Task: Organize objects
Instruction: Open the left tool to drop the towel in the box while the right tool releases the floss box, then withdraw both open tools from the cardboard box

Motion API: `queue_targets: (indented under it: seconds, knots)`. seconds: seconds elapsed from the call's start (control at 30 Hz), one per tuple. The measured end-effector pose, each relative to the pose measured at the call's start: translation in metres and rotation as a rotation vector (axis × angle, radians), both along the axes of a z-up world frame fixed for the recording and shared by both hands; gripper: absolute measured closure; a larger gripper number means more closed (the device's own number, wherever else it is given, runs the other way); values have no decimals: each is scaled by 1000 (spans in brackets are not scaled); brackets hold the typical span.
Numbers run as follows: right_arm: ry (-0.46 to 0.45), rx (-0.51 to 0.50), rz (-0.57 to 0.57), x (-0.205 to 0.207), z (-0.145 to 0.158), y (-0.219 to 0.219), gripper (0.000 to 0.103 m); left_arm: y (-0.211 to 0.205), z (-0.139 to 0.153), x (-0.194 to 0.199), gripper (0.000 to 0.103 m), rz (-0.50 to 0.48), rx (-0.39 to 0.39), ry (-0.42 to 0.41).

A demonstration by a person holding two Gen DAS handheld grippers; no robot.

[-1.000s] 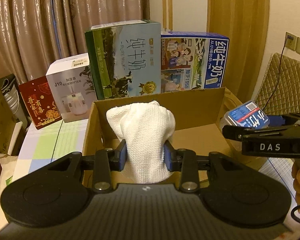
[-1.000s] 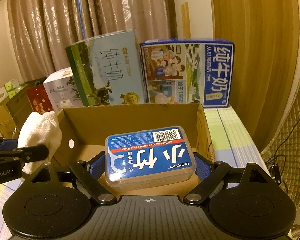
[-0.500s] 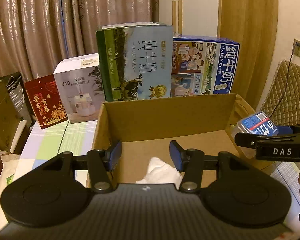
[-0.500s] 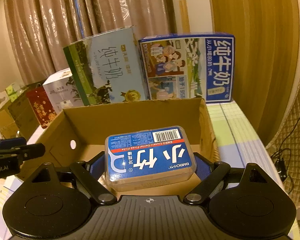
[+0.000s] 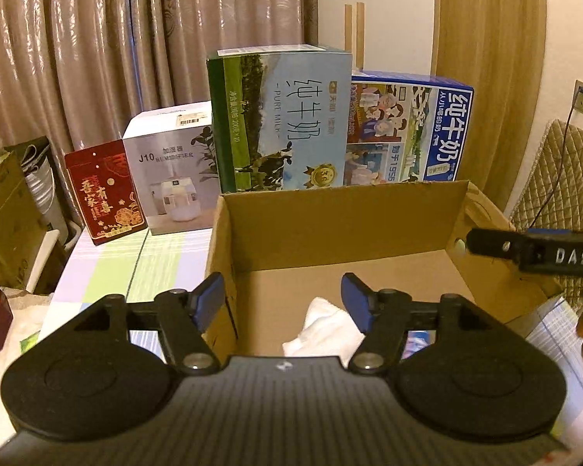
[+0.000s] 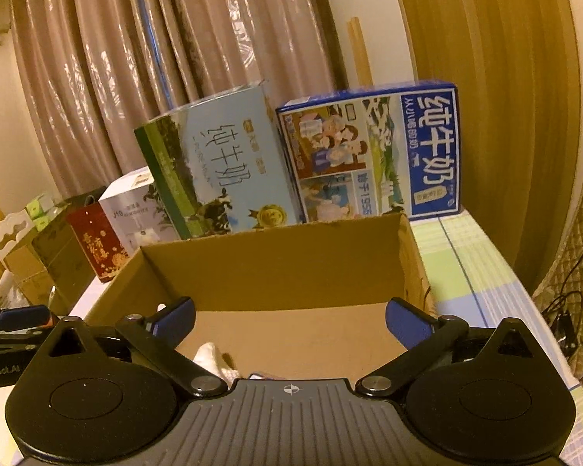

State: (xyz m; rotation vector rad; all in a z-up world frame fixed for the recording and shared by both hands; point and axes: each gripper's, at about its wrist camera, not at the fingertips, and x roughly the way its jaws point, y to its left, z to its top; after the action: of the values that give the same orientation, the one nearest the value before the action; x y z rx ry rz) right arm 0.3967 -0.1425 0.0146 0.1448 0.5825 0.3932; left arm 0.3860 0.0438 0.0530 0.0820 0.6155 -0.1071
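I saw left claw [image 5: 283, 303] opening, nothing pinched | white cloth [image 5: 322, 328] lay just beneath it, nearer its right finger, on cardboard box [image 5: 330, 213] floor | right claw [image 6: 291, 320] opening, empty, beyond.

Brown curtains [image 5: 97, 58], checked tablecloth [image 5: 136, 264]

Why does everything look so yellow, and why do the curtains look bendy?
Left wrist view: warm indoor light tints everything yellow, glare streaks the curtains, and the fisheye lens bows straight lines near the edges. Right wrist view: same tint, curtains leaning more, dark corners from the round lens.
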Motion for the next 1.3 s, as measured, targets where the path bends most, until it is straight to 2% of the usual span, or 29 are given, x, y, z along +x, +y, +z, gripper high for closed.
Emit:
queue_targets:
  seconds: [0.2,0.37,0.47,0.6,0.9,1.1,1.3]
  knots:
    - [-39,-20,0,-12,9,-3,2,4,1,-10,34,-7,7,-4]
    - [-91,-43,10,-35,20,-11,2,5,6,-26,28,-11,6,-20]
    - [-103,-41,1,-55,24,-24,2,5,8,-39,27,-18,10,-26]
    - [-70,-21,-13,-82,19,-44,2,6,8,-61,26,-18,7,-28]
    - [-23,-43,-60,-152,0,-89,2,14,13,-128,13,22,-25,-45]
    - [53,-67,-95,-207,-31,-117,2,13,5,-175,5,26,-21,-45]
    - [118,-92,-74,-248,-59,-122,2,15,-15,-210,1,43,-14,-12]
